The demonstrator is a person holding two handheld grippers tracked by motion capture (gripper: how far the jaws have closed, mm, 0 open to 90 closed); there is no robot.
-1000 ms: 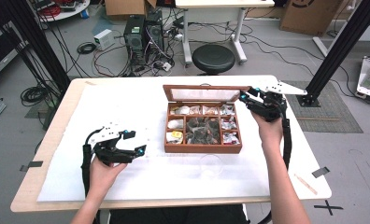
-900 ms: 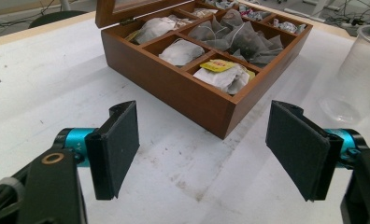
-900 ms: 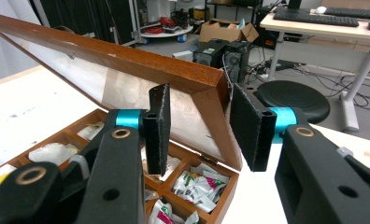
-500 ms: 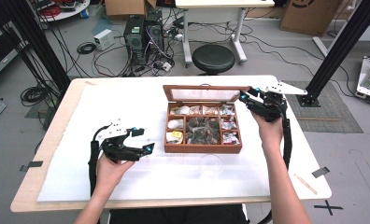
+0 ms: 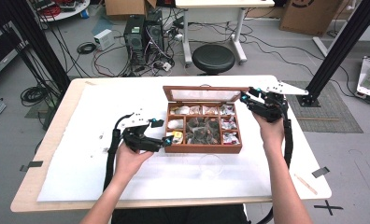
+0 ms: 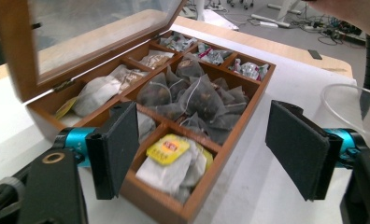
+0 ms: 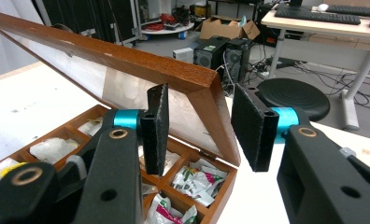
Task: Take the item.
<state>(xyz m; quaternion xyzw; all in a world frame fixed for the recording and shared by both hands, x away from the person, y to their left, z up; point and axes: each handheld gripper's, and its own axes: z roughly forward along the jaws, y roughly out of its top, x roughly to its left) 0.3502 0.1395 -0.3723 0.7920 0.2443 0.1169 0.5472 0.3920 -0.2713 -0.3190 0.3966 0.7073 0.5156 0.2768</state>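
A wooden tea box stands mid-table with its glass lid raised. Its compartments hold tea bags, dark pyramid ones in the middle. My left gripper is open at the box's front left corner. Its jaws frame a bag with a yellow tag and hold nothing. My right gripper sits at the lid's right corner. Its jaws stand astride the lid's edge and have just been opening. A thin gap shows beside the right-hand pad.
A clear plastic cup lies on the white sheet just in front of the box, and its rim is near my left gripper. A black stool and computer towers stand on the floor beyond the table's far edge.
My left gripper has moved right across the sheet, from open table to the box's front left corner. The right hand has stayed at the lid's corner.
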